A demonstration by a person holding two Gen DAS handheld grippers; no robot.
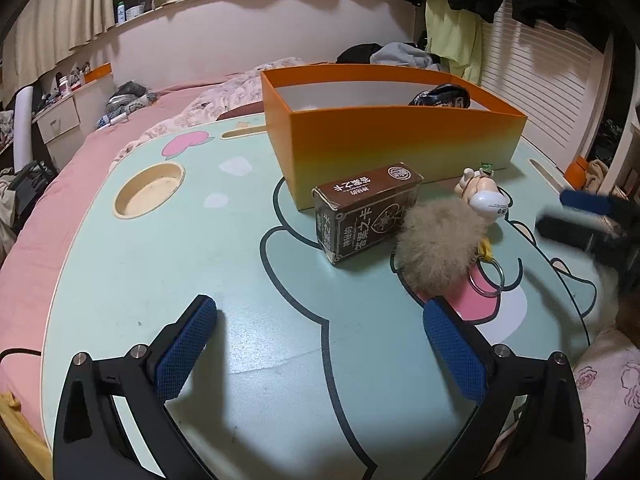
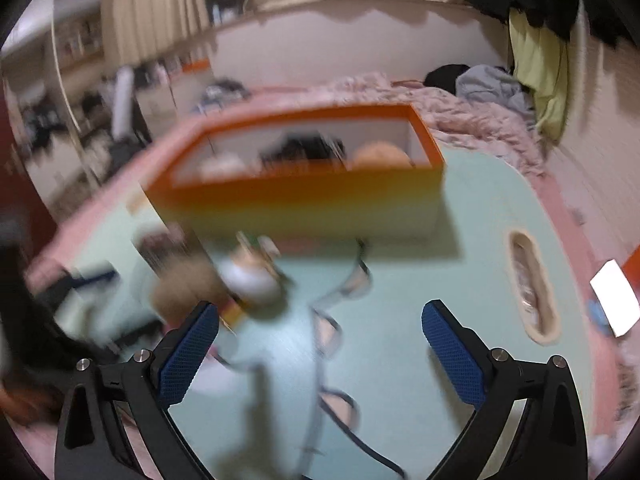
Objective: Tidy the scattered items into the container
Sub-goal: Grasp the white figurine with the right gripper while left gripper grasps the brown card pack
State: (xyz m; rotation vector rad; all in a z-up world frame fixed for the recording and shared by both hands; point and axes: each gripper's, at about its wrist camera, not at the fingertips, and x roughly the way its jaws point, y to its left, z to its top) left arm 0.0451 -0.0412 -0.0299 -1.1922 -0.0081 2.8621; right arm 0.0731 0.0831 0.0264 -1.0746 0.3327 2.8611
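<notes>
Both grippers spread wide, nothing held: left gripper [image 1: 320,344] hovers before the orange box [image 1: 400,148], brown carton [image 1: 366,216] and fluffy keychain [image 1: 436,252] just beside it; right gripper [image 2: 320,344] too.

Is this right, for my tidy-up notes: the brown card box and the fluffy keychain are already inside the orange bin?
No. The brown card box and fluffy keychain lie on the table in front of the orange bin, not inside; the left wrist view shows it.

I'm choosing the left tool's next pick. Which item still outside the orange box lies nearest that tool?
The fluffy beige pompom keychain, lying just beyond the left tool's right-hand finger. The brown card box sits farther back, against the orange box.
</notes>
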